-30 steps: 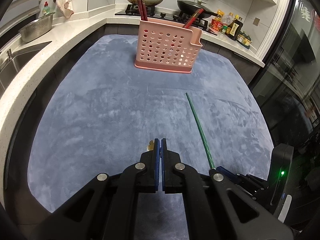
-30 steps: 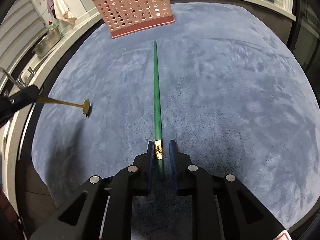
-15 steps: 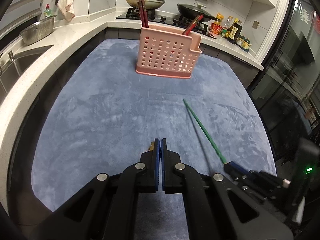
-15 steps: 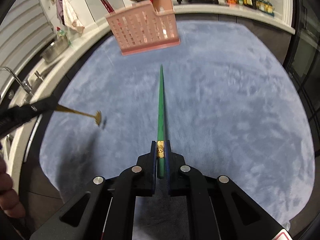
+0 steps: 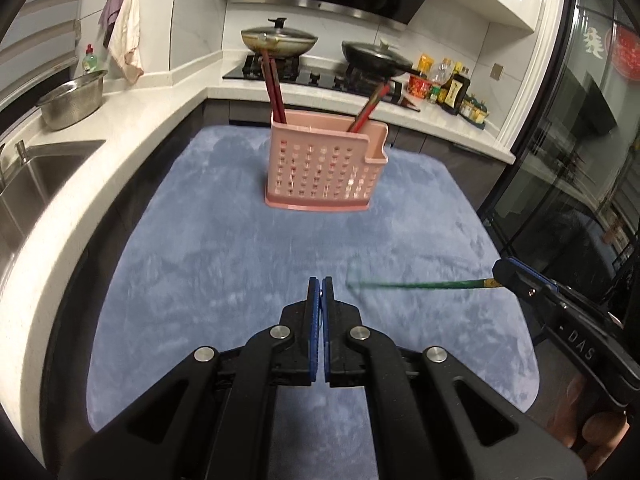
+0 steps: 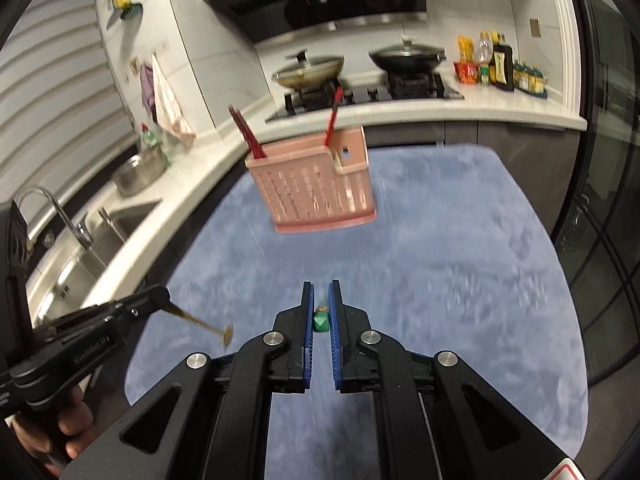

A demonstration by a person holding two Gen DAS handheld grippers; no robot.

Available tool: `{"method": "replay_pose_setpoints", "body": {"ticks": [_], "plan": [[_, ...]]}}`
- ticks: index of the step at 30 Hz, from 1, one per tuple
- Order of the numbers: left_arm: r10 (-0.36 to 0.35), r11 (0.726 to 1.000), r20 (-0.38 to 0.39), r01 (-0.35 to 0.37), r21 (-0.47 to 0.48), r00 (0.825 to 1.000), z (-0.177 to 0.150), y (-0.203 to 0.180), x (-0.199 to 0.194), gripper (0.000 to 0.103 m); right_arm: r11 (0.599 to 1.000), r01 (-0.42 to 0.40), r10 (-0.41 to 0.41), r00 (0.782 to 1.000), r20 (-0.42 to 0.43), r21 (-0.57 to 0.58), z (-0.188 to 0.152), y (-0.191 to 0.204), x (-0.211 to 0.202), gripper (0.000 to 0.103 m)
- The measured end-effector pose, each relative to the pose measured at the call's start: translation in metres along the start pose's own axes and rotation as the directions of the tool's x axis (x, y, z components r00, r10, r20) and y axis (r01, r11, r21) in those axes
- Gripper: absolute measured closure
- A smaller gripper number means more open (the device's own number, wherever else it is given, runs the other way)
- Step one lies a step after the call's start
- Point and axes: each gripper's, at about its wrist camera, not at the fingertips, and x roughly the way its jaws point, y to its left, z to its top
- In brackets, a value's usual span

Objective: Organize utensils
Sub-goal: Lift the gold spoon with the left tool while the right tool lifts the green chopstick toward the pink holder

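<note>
Now my right fingers point(image 6: 320, 308) pinch only the butt of the green chopstick point(image 5: 420, 284); my left fingers point(image 5: 319, 292) clamp a gold fork point(image 6: 200, 322). The rack point(image 5: 324, 168) sits mid-frame, upper. Gripped so far back, the chopstick could swivel and miss it.

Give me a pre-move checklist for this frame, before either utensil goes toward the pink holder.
1. Right tool gripping the green chopstick: ok; its butt end sits between the pads, and the left wrist view shows the shaft sticking out sideways.
2. Left tool gripping the small gold fork: ok; its handle leaves the tool's tip.
3. Pink utensil holder upright on the blue mat: ok.
4. Free room in the holder: cannot tell; red chopsticks stand at its left end, another at the right, the interior is hidden.
5. Chopstick aimed at the holder: not ok; it points across the mat.
6. The two tools apart: ok.
</note>
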Motion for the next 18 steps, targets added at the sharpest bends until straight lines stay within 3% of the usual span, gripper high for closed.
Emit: {"method": "replay_pose_setpoints", "body": {"ticks": [12,18], "plan": [[-0.024,0.999,0.063,0.023,0.026,0.998,0.063,-0.005,0.005,0.102,0.999,-0.036,0.036,0.994,0.102,0.001,0.069,-0.002,0.009,0.096],[-0.051,0.998,0.123,0.047,0.033,0.991,0.115,-0.006,0.008,0.102,0.998,-0.055,0.053,0.981,0.187,0.005,0.119,-0.004,0.008,0.096]]}}
